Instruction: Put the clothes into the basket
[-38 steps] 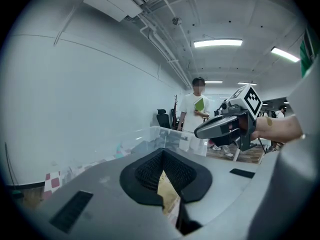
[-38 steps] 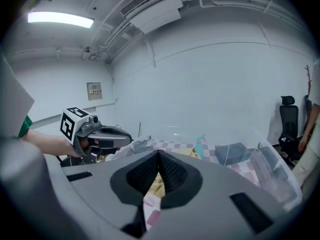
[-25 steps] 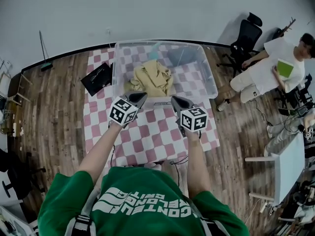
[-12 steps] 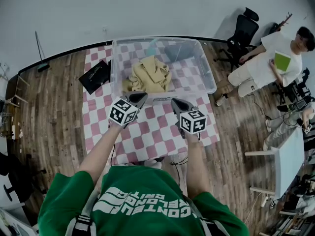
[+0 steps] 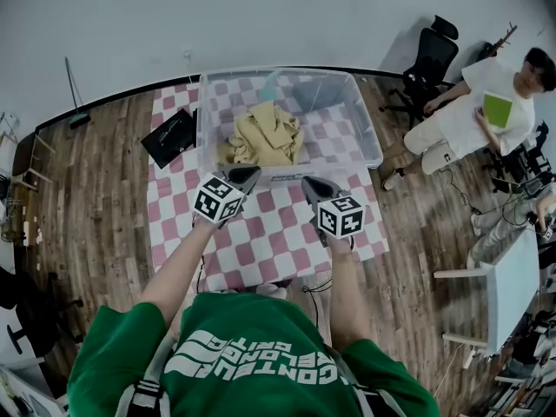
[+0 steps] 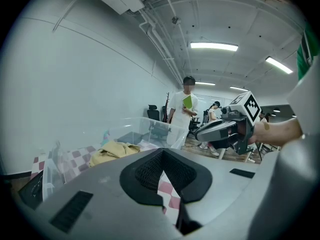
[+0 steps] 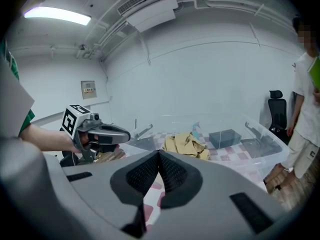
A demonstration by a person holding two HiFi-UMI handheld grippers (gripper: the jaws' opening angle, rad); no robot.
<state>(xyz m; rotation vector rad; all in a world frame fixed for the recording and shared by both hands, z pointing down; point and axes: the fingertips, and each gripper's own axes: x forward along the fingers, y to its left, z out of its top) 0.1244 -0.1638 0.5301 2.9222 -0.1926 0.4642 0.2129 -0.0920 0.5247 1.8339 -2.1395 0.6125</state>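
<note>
A crumpled yellow garment (image 5: 261, 134) lies inside the clear plastic basket (image 5: 372, 142), which stands on a pink-and-white checked cloth (image 5: 261, 241). It also shows as the yellow garment (image 6: 114, 151) in the left gripper view and the yellow garment (image 7: 189, 145) in the right gripper view. My left gripper (image 5: 245, 174) and right gripper (image 5: 309, 182) hover side by side just in front of the basket's near wall. Both are shut with nothing between their jaws. The left gripper (image 6: 162, 152) and right gripper (image 7: 159, 154) each point toward the basket.
A dark grey box (image 5: 316, 94) and a teal item (image 5: 269, 84) also sit in the basket. A black flat case (image 5: 169, 137) lies left of it. A seated person (image 5: 469, 115), an office chair (image 5: 431, 59) and a white table (image 5: 504, 289) are at the right.
Only the head view has shifted slightly. Both grippers stay shut in front of the basket, and the garment has not moved.
</note>
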